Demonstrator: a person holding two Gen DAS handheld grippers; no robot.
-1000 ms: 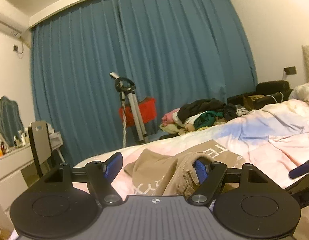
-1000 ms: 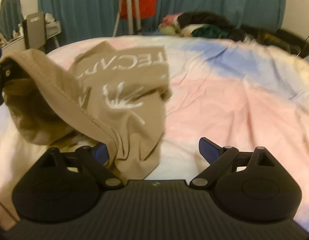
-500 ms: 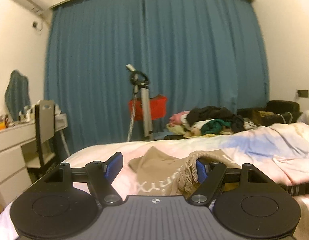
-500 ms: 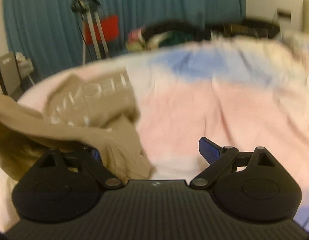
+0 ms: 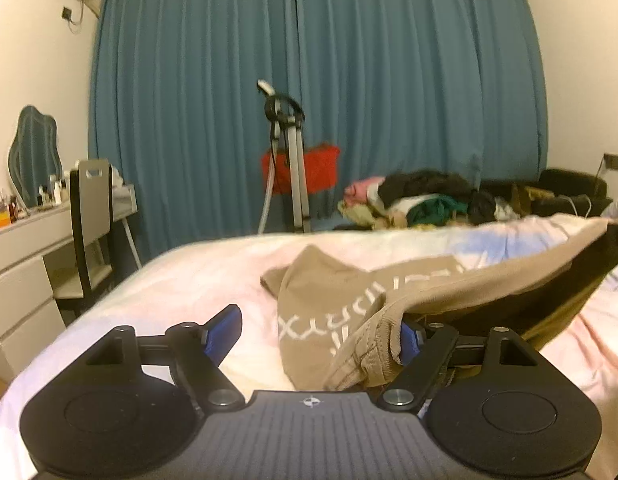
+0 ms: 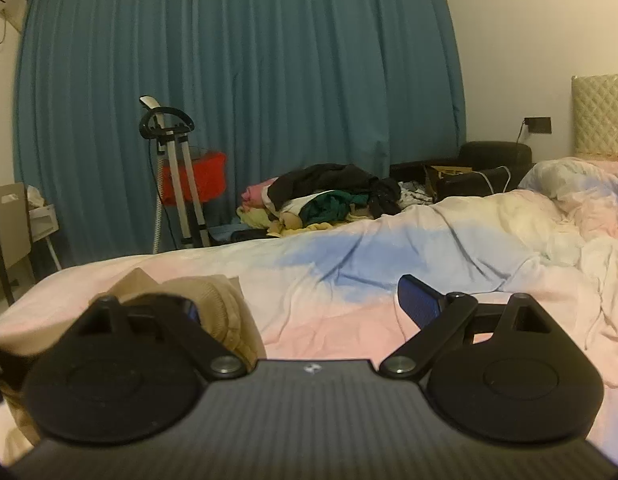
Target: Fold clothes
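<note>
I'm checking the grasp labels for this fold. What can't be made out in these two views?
- Left wrist: the tan shirt drapes over one pad of the left gripper; its grip is unclear.
- Right wrist: the right gripper body hides most of the shirt.
- The shirt's white lettering is unreadable.

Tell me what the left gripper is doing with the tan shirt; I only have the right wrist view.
Observer: The left gripper is open; the tan shirt only drapes its ribbed hem over one finger.
Operator: Describe the cloth between the grippers.
Observer: It stretches up toward the right gripper, lifted off the duvet on that side.
Operator: Report any print.
Observer: White lettering runs across the shirt's front.
</note>
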